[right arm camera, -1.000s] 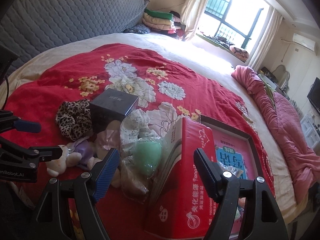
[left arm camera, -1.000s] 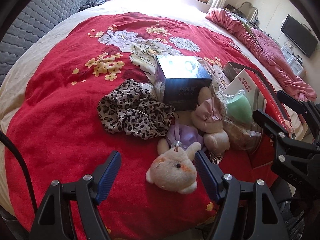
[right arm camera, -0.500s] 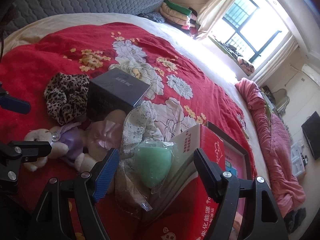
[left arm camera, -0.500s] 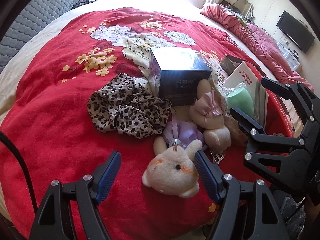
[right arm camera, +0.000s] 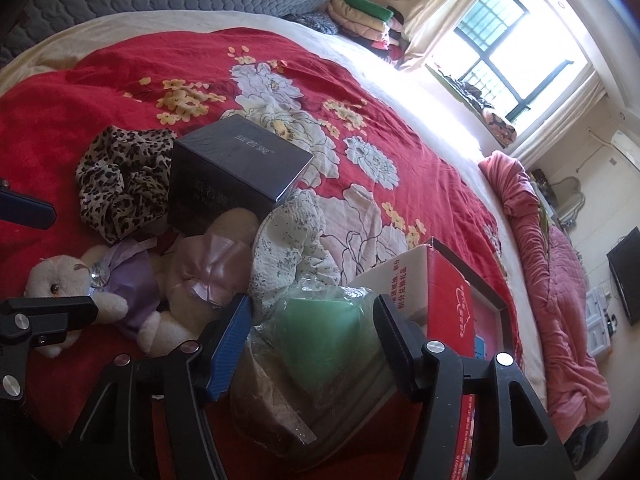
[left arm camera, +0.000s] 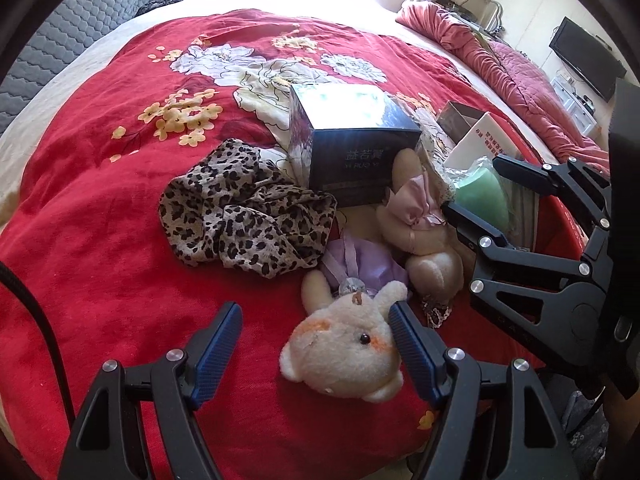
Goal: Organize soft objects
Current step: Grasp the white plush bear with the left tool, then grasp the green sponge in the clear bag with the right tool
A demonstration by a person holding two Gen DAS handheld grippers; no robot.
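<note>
Green thing: a soft mint-green rounded lump in a crinkly clear plastic bag point(right arm camera: 326, 336), sitting on the red floral plush blanket point(left arm camera: 100, 152) right against the red-and-white printed cardboard box point(right arm camera: 444, 296).
Right gripper point(right arm camera: 312, 332): jaws are closing with the bagged green lump between them; the blue-faced finger is at the bag's left edge and the black one at its right (can't tell if the pads are actually pressing yet, looks like just bag film).
Left gripper point(left arm camera: 314, 338): standing wide, hanging over the cream plush bear in a lilac dress point(left arm camera: 344, 344); the right pad is right up against the bear's head, the left pad is well clear of it, so nothing is held.
Second toy: a beige plush bear with a pink satin bow point(left arm camera: 416, 220) lies just behind the first, touching it.
Leopard-print fabric scarf point(left arm camera: 244, 220): bunched up to the left of the bears.
Dark glossy cube-shaped box point(left arm camera: 352, 148): behind the bears, touching the beige one.
White flower-dotted cloth point(right arm camera: 296, 256): crumpled between the dark box and the bag.
</note>
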